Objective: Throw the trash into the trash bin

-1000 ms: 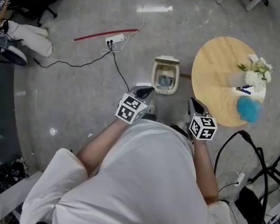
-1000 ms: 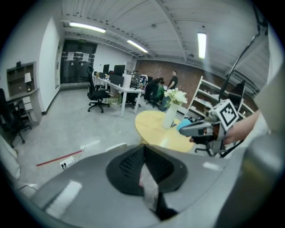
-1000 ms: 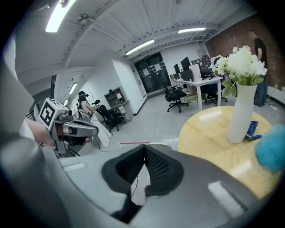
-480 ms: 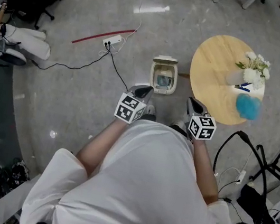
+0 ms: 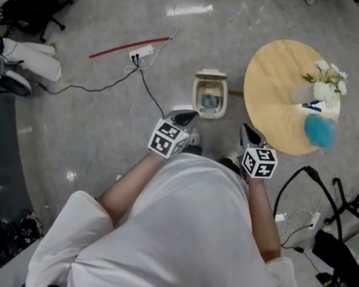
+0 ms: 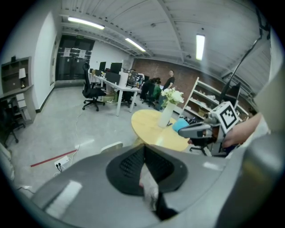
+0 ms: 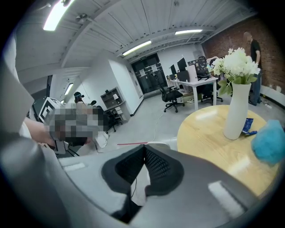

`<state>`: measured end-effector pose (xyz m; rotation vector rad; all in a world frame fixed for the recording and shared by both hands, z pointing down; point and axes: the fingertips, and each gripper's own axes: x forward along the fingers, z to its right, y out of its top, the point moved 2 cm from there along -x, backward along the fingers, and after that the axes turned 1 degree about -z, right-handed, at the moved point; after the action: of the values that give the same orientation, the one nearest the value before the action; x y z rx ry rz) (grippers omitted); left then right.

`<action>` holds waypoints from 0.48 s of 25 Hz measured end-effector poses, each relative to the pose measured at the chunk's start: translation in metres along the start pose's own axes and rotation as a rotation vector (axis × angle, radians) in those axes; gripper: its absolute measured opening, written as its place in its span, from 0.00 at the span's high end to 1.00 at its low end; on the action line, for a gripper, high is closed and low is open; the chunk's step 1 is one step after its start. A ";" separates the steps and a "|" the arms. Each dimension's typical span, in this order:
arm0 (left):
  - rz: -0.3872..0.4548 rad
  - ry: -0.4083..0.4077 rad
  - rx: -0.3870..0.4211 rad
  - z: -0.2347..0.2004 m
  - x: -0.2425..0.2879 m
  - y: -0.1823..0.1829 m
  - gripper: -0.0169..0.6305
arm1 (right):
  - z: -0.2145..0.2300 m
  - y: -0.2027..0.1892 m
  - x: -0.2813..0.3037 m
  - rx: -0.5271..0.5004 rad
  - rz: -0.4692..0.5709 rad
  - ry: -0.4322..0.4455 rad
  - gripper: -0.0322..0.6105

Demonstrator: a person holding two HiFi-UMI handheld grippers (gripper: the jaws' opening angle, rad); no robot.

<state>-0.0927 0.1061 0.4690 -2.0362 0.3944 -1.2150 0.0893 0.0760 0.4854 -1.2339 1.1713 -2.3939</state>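
The person is standing over the floor with both grippers held out in front, so the task is, as I judge it, sitting between steps and no piece of trash is travelling toward the bin.

The round wooden bench (image 5: 281, 75) is standing to the right. On it a vase (image 5: 303, 96) of white flowers is keeping company with a fluffy blue ball (image 5: 319, 130).

The trash bin (image 5: 195, 99) is resting on the floor just ahead of the grippers and just beside the bench, its lid tipped up. Something pale is lying inside, too small to name.

The left gripper (image 5: 184, 115) is hanging near the bin with its jaws closed, the tips meeting. A pale patch is showing through the gap behind them, and I cannot tell whether it is floor or shoe. The right gripper (image 5: 250, 132) is hovering at the near edge of the bench, jaws pressed together and gripping nothing.

A small blue-and-white packet (image 5: 313, 108) is lying at the foot of the vase. If that is the trash, the next move is asking the right gripper to open, reach across the bench and close on it without knocking the vase.
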 end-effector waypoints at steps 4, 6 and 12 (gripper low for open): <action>-0.013 -0.035 0.025 0.003 0.005 -0.001 0.97 | 0.002 -0.004 -0.001 0.023 0.007 -0.028 0.95; -0.015 -0.048 0.031 0.003 0.008 0.000 0.97 | 0.004 -0.007 -0.002 0.033 0.011 -0.043 0.95; -0.040 -0.091 0.061 0.000 0.010 -0.002 0.97 | 0.015 -0.006 -0.015 0.079 0.047 -0.125 0.95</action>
<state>-0.0879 0.1014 0.4768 -2.0475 0.2709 -1.1391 0.1111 0.0791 0.4863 -1.2952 1.0470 -2.2704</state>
